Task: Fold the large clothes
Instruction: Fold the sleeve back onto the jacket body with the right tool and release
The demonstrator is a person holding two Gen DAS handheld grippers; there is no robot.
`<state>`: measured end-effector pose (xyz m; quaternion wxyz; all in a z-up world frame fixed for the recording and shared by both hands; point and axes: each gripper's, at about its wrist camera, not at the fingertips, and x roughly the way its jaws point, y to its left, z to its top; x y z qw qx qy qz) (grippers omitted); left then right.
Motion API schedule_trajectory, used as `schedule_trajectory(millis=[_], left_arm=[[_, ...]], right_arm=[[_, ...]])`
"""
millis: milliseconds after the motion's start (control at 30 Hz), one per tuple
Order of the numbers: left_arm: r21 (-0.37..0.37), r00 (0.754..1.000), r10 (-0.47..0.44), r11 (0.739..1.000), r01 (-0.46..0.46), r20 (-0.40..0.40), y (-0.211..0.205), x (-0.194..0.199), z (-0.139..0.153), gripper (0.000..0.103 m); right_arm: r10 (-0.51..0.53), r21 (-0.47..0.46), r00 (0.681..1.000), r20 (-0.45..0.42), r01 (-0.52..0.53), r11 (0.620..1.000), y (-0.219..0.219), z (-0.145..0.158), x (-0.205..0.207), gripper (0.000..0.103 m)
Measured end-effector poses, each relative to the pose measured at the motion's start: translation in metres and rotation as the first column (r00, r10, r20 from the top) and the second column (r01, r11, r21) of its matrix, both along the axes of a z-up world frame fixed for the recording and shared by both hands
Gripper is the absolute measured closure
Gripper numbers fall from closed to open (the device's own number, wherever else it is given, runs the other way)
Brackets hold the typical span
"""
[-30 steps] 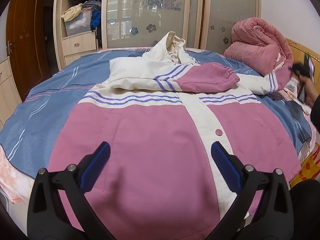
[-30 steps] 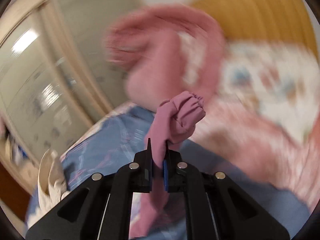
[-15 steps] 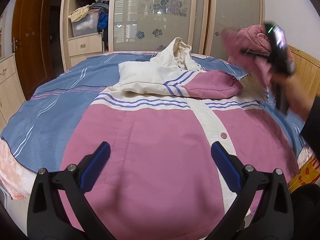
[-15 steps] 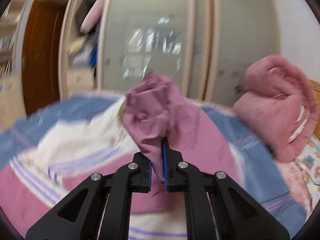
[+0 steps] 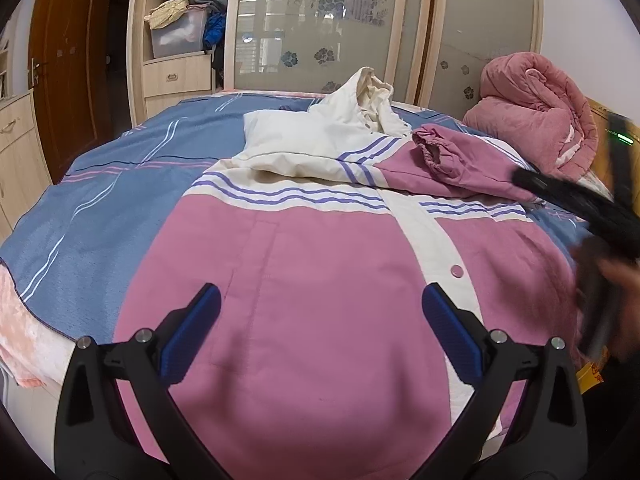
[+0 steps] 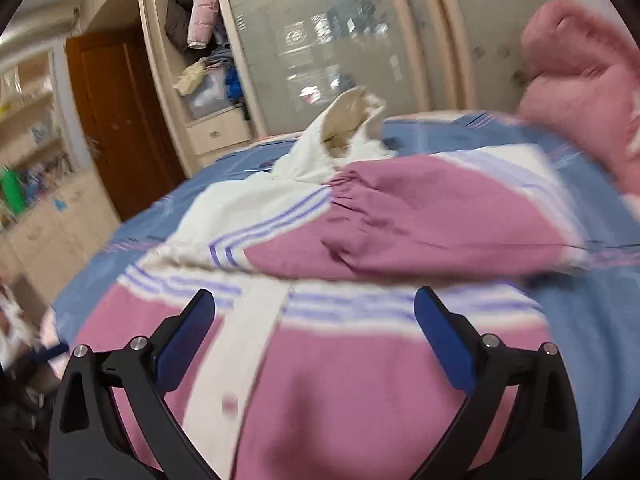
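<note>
1. The blue striped bedspread [image 5: 120, 184] carries the large pink-and-cream hooded jacket [image 5: 320, 280], spread flat, front up.
2. The left gripper [image 5: 320, 328] hovers over the jacket's pink lower body, tongs spread wide, pinching nothing.
3. Both sleeves lie crossed over the chest; the pink elastic cuff [image 5: 430, 146] sits bunched and could slide off when the body is folded.
4. The right gripper [image 6: 314, 336] is opening, jaws wide, nothing between them; a careless grab may catch bedspread too.
</note>
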<state>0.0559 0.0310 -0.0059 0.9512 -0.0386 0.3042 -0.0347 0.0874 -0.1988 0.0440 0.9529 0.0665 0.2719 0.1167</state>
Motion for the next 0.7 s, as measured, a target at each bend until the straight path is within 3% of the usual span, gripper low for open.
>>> schedule_trajectory(millis=[67,200,700], left_arm=[[0.026,1.0,0.0,1.0,0.0,0.027,-0.004,-0.004,0.003,0.002],[0.039,0.999,0.0,0.999,-0.002,0.049,-0.007,-0.01,0.006,0.002],[0.083,0.999,0.026,0.996,-0.03,0.047,-0.01,-0.023,-0.003,0.002]], right_arm=[[-0.062,-0.059,0.997,0.047,0.065,0.996,-0.006,0.006,-0.038,0.001],[-0.181,-0.074,0.976,0.12,0.19,0.979,-0.034,-0.008,-0.101,0.001],[-0.182,-0.102,0.972,0.146,0.198,0.975,-0.047,-0.019,-0.123,0.001]])
